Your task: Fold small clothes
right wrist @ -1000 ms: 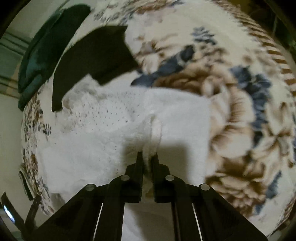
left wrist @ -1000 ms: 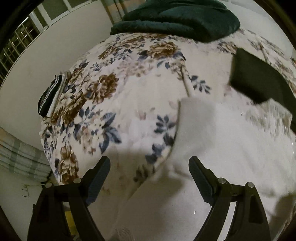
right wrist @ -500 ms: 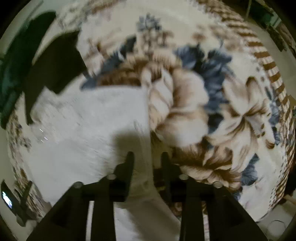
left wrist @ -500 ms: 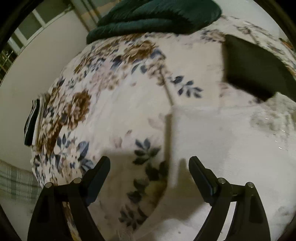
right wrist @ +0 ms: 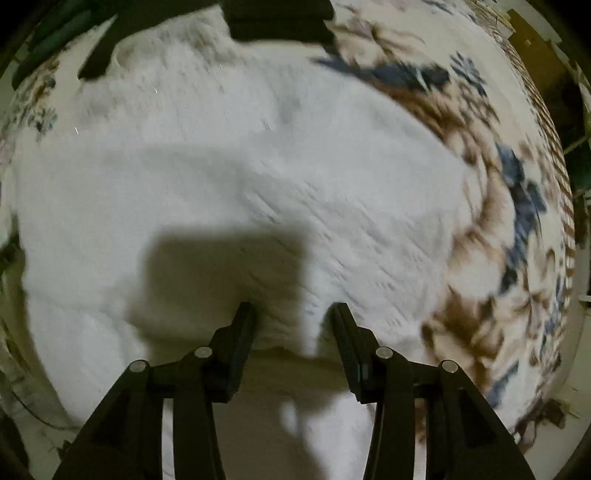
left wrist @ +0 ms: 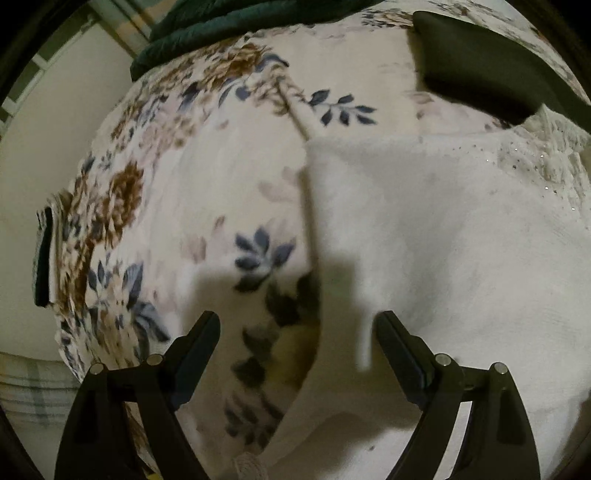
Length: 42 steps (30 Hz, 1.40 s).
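While both jaws gape, the white garment (right wrist: 258, 166) lies beneath.

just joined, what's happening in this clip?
A person with two handheld grippers is folding a fuzzy white garment spread on a floral bedspread. The right gripper is open just over the white fabric, gripping nothing. The left gripper is wide open over the garment's left edge, also empty. A dark folded cloth lies at the garment's far end, and a dark green blanket sits beyond it.
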### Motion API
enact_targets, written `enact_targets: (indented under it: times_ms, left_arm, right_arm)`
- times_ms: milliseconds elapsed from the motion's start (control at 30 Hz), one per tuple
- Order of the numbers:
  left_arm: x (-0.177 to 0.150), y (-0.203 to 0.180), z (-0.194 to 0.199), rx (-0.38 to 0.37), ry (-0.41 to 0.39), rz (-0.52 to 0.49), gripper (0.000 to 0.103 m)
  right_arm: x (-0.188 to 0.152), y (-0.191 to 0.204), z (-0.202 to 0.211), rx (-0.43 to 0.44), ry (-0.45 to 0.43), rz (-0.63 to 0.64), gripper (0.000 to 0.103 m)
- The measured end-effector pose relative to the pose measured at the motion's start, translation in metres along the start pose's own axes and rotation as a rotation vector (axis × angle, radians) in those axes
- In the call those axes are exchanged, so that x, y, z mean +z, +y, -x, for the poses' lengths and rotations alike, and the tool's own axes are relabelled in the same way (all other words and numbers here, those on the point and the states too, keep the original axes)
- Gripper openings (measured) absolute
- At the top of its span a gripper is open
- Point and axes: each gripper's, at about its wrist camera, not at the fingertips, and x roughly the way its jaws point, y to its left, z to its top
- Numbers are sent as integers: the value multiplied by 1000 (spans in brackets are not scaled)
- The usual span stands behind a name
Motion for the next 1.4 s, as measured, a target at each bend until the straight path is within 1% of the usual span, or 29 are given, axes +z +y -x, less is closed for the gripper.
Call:
enact_targets:
  times_ms: [33,100,133,167,233,267,367,500,533,567,600,633,700,767,800,833,867,900,933,1000,1033,1067,1100,1133,1167,1233,1300,1367,1400]
  left_arm:
    - [-3,4,3,-13,1,6,87]
    - [-9,11,17,-33,-16,13,87]
    - [-11,13,21,-34,-25,13,87]
    - [-13,14,27,-39,-31,12,87]
    - [-19,15,38,-58,-39,14,87]
    - [-22,15,41,-65,-43,13,87]
    - [-31,5,44,-73,-45,-21,87]
    - [-41,-15,42,-83,-43,-82,87]
    - [-44,-20,42,-80,-48,-100,87]
    - [-45,-25,42,-76,-51,-117,87]
    - [-47,-30,40,-66,-58,-139,87]
    - [-48,-33,39,-58,-61,-152,87]
    - [-48,-38,34,-48,-57,-168,87]
    - [-47,-40,28,-38,-49,-174,87]
    - [-47,-40,26,-34,-46,-175,87]
    - [-46,-40,25,-32,-44,-174,87]
    - [-46,-39,24,-34,-42,-170,87]
    - [-45,-38,25,-34,-44,-167,87]
    - [-44,-36,27,-34,-49,-164,87]
    - [-45,-36,32,-38,-58,-162,87]
    - [-45,-37,33,-38,-60,-160,87]
    - [-45,-37,34,-38,-62,-160,87]
    - [-45,-38,35,-40,-62,-159,87]
    - [-45,-38,35,-40,-62,-159,87]
    - [-46,-39,36,-39,-64,-159,87]
    - [-46,-43,37,-37,-64,-165,87]
    - [-47,-47,39,-34,-69,-173,87]
    - [-47,-51,41,-27,-81,-185,87]
    - [-46,-52,41,-24,-84,-188,87]
  right_arm:
    - [-6,-9,7,33,10,-42,46]
    - [-18,-27,26,69,0,-118,46]
    - [-24,-36,35,57,-8,-147,48]
    - [-33,-49,49,12,-28,-182,48]
    - [-46,-62,59,-49,-44,-204,48]
    - [-52,-67,58,-73,-32,-205,49]
    - [-59,-66,36,-82,18,-197,49]
    - [-55,-33,-1,-67,42,-75,47]
    - [-55,-29,-7,-91,39,-64,30]
    - [-55,-30,-9,-119,14,-78,12]
    - [-59,-47,-6,-123,-24,-188,8]
    - [-64,-61,-5,-93,-40,-283,7]
    - [-85,-109,-4,7,-54,-566,6]
    - [-101,-132,-9,73,-53,-705,5]
    - [-110,-143,-12,53,-42,-772,0]
    - [-118,-152,-15,76,-46,-823,0]
    - [-130,-168,-17,157,-58,-895,0]
    - [-133,-174,-16,191,-64,-909,0]
    - [-135,-177,-13,207,-66,-893,0]
    - [-132,-178,5,204,-90,-792,1]
    - [-131,-174,13,207,-98,-744,7]
    - [-129,-166,20,215,-94,-687,14]
    - [-126,-158,24,217,-84,-624,35]
    - [-121,-153,27,218,-84,-576,45]
    - [-115,-141,30,209,-81,-512,45]
    - [-101,-113,21,150,-44,-352,45]
    - [-85,-93,10,124,-18,-256,45]
    - [-79,-74,0,76,-4,-184,45]
    - [-76,-65,-3,37,-22,-138,37]
